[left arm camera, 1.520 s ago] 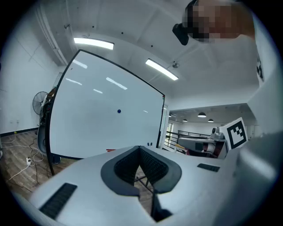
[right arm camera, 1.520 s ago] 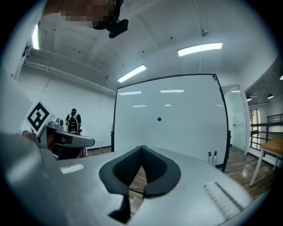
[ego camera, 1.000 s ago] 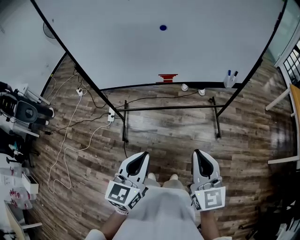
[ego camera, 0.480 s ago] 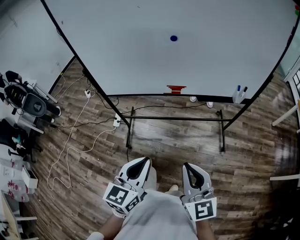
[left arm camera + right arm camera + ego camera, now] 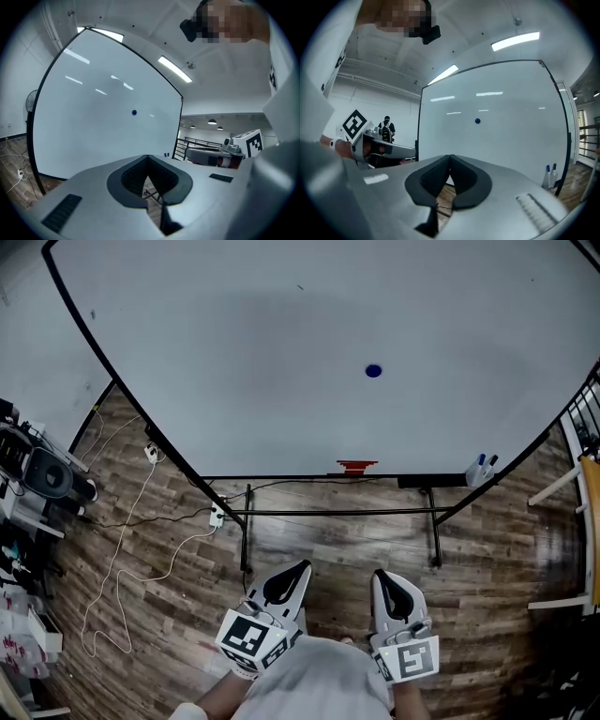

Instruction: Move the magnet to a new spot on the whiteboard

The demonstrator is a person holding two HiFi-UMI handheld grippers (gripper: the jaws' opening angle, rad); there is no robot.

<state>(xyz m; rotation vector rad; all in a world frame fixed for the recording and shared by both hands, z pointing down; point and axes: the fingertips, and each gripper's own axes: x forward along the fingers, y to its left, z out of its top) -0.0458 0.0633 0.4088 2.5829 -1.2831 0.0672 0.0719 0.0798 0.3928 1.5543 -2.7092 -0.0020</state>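
A small round blue magnet (image 5: 373, 371) sticks on the big whiteboard (image 5: 281, 381), right of its middle. It also shows as a dot (image 5: 134, 112) in the left gripper view and a dot (image 5: 477, 121) in the right gripper view. Both grippers are held low near the person's body, well short of the board. The left gripper (image 5: 290, 570) has its jaws together with nothing between them. The right gripper (image 5: 389, 579) is likewise shut and empty.
A red eraser (image 5: 356, 466) and markers (image 5: 484, 465) sit on the board's tray. The black stand legs (image 5: 337, 514) rest on the wooden floor. White cables (image 5: 141, 540) and a power strip lie at left, with equipment (image 5: 42, 474) at the far left. A person (image 5: 386, 127) stands in the background.
The head view has tilted up and drawn nearer: the board fills more of the picture and the magnet sits lower in frame. Both grippers stay shut near the body.
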